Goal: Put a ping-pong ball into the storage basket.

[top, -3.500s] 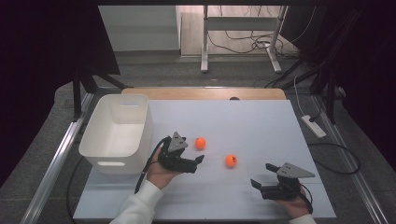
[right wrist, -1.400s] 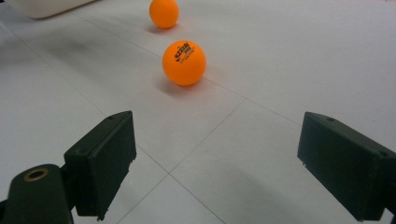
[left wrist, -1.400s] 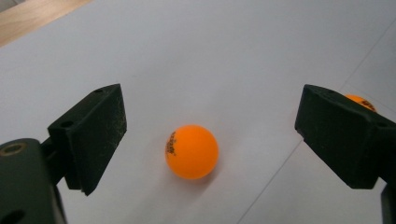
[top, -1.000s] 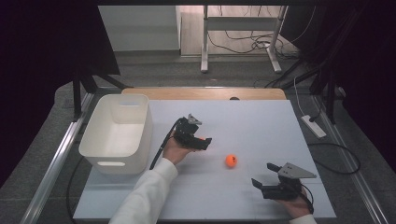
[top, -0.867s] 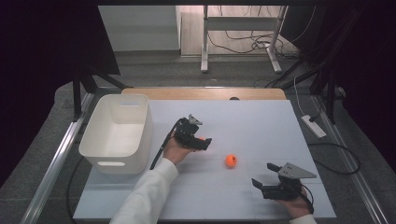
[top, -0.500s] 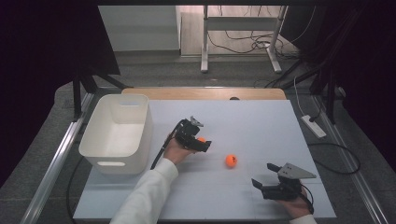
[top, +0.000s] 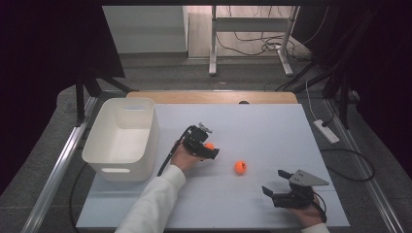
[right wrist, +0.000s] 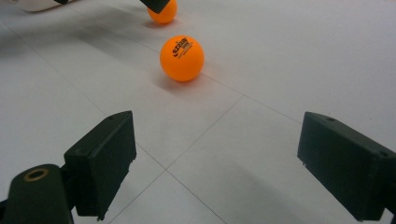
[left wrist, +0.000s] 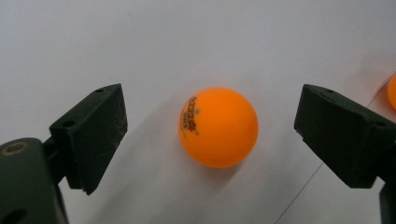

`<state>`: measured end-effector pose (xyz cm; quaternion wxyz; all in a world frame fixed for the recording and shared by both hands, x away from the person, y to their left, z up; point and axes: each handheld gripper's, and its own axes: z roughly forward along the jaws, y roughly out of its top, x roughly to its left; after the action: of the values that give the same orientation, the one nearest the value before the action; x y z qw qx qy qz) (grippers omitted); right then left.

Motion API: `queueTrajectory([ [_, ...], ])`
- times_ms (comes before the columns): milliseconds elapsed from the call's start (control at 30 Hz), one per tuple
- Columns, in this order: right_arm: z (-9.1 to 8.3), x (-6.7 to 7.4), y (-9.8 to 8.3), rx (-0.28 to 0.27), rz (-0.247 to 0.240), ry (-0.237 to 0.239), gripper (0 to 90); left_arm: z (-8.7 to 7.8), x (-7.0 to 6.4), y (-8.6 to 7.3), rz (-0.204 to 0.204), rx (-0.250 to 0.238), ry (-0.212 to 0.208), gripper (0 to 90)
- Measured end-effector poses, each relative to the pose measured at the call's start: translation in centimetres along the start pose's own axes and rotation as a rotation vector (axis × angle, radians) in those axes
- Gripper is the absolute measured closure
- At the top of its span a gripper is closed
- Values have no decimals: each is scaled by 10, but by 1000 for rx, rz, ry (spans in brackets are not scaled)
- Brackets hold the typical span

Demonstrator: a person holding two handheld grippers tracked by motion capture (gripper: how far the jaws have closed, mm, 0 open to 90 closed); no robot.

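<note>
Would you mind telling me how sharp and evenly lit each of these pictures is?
High view: table bright, surroundings dark. Left gripper view: ball sharp, print legible, soft shadow beneath, left claw slightly blurred. Right gripper view: nearer ball crisp, farther ball softer.

Bright, even overhead light on the table (top: pixel 272 126) (dark surroundings), soft shadows, sharp focus.

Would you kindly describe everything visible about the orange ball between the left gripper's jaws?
The orange ball is a smooth, matte sphere, apparently a plastic table-tennis ball, with small dark print on its left side. It rests on the white table, casting a soft shadow. The left gripper stands open around it, with a clear gap between the ball and each jaw. Only the table touches it.
</note>
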<state>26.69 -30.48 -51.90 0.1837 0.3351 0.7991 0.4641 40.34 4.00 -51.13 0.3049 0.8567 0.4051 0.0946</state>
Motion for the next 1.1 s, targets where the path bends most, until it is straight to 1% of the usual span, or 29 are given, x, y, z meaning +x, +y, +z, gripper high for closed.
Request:
queueTrajectory([
  [133, 0, 0, 0, -1, 1, 0, 111, 2, 3, -1, -16, 17, -1, 140],
  [233, 0, 0, 0, -1, 0, 0, 111, 3, 4, -2, -26, 21, -10, 168],
  [400, 0, 0, 0, -3, 0, -1, 111, 2, 4, -1, -27, 26, -23, 293],
  [600, 0, 0, 0, -4, 0, -1, 111, 3, 5, -2, -24, 40, -28, 433],
  [633, 0, 0, 0, -3, -1, -1, 111, 2, 5, -2, -24, 37, -28, 433],
  [667, 0, 0, 0, -3, -1, -1, 111, 1, 4, -2, -20, 32, -27, 497],
  [867, 0, 0, 0, -4, 0, -3, 111, -1, 5, -2, -16, 34, -28, 509],
  [1100, -1, 0, 0, -6, 0, -3, 111, -10, 5, -1, -17, -2, -35, 510],
])
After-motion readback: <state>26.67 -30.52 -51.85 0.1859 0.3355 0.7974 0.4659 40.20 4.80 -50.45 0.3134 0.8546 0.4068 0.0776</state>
